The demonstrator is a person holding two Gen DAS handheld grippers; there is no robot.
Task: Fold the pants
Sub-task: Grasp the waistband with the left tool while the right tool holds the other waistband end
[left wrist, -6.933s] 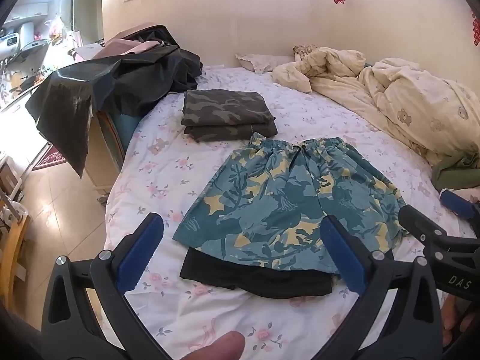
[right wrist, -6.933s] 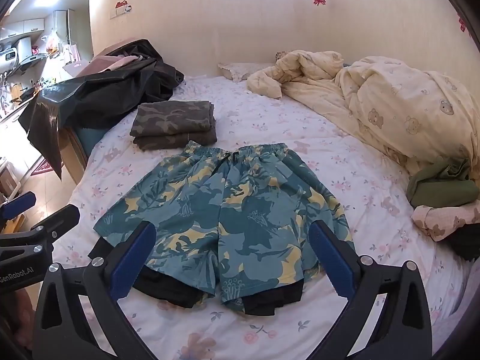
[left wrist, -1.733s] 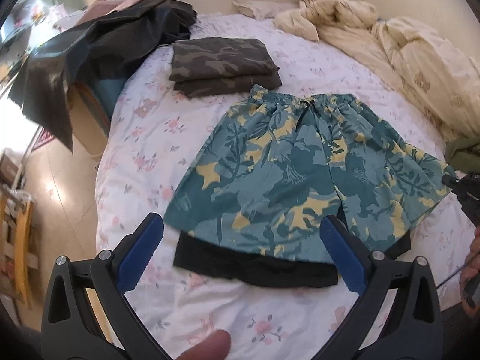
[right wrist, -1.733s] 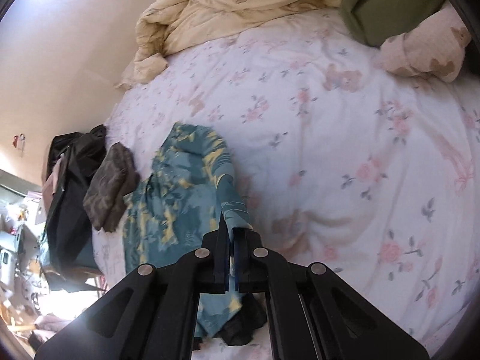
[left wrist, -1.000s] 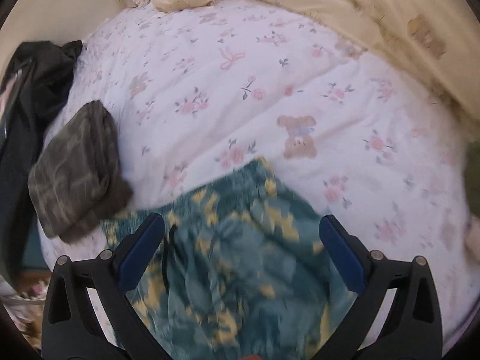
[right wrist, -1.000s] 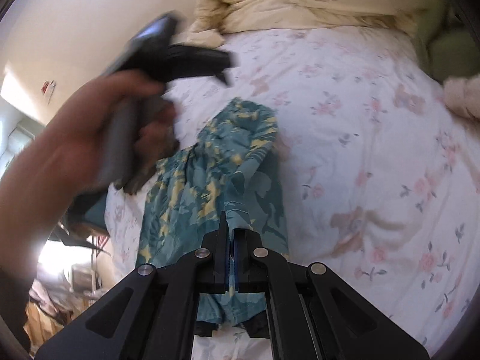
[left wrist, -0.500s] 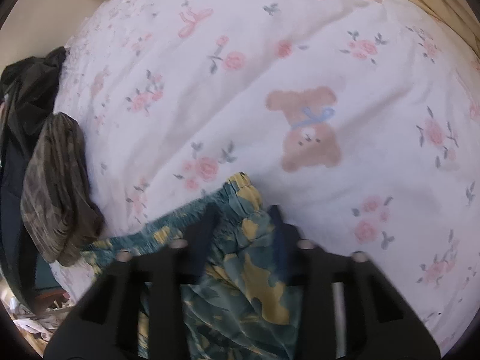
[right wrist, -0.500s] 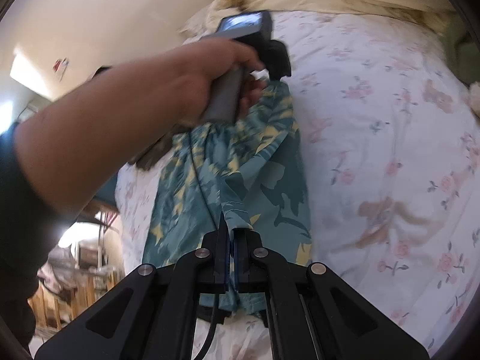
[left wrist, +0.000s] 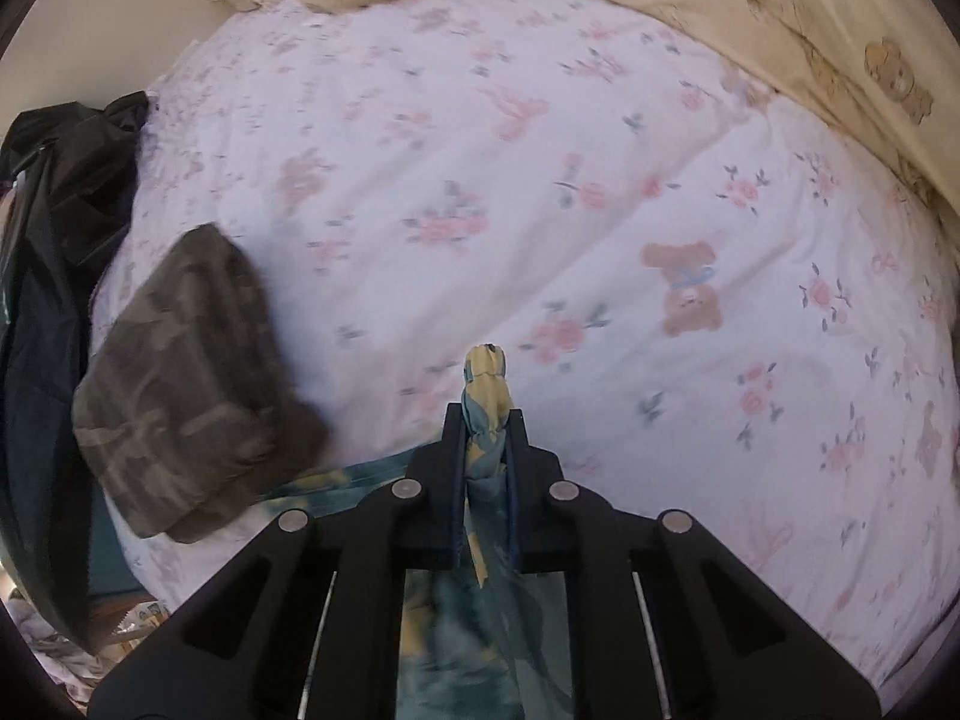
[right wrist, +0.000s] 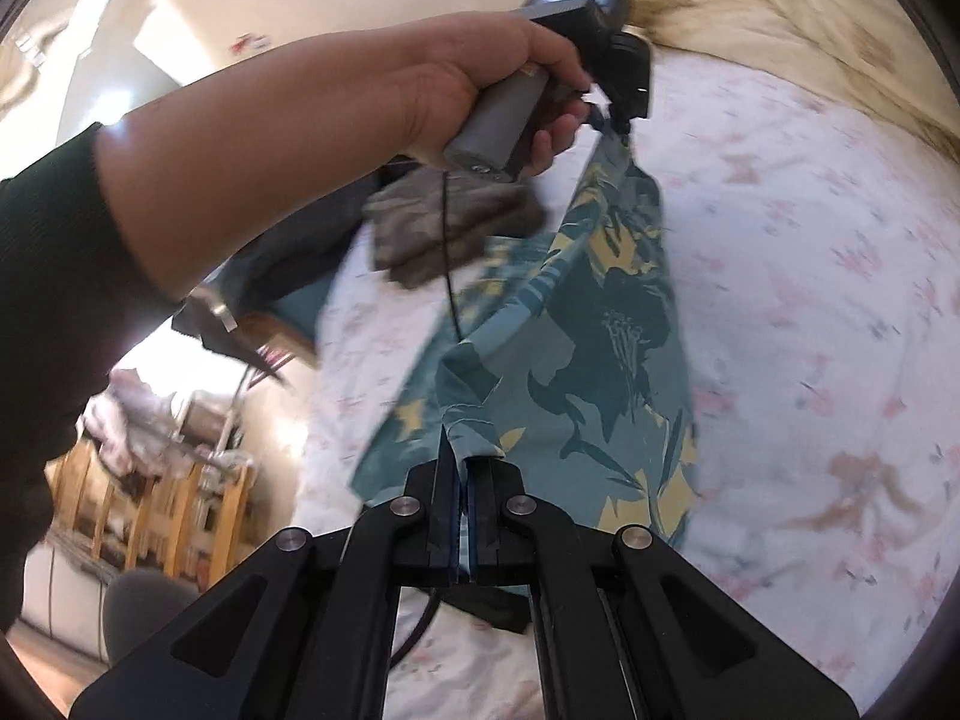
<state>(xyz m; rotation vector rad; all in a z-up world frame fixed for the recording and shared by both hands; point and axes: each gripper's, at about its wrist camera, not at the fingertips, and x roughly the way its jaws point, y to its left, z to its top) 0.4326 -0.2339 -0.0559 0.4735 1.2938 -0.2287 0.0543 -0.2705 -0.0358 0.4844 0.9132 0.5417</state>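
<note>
Both jaws clamp the teal floral-print fabric shorts (right wrist: pixel 606 324), left gripper (left wrist: pixel 485 420) at the waistband and right gripper (right wrist: pixel 465 468) at the hem, lifting one side to fold it over.

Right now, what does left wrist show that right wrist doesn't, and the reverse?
Left wrist only: the brown teddy-bear print on the floral bedsheet, and the left gripper seen close, shut on a bunched corner of the teal and yellow leaf-print shorts.

Right wrist only: the left hand holding that gripper, the shorts' spread panel, and the right gripper shut on their hem.

Both: the shorts, the sheet, the folded camouflage pants.
</note>
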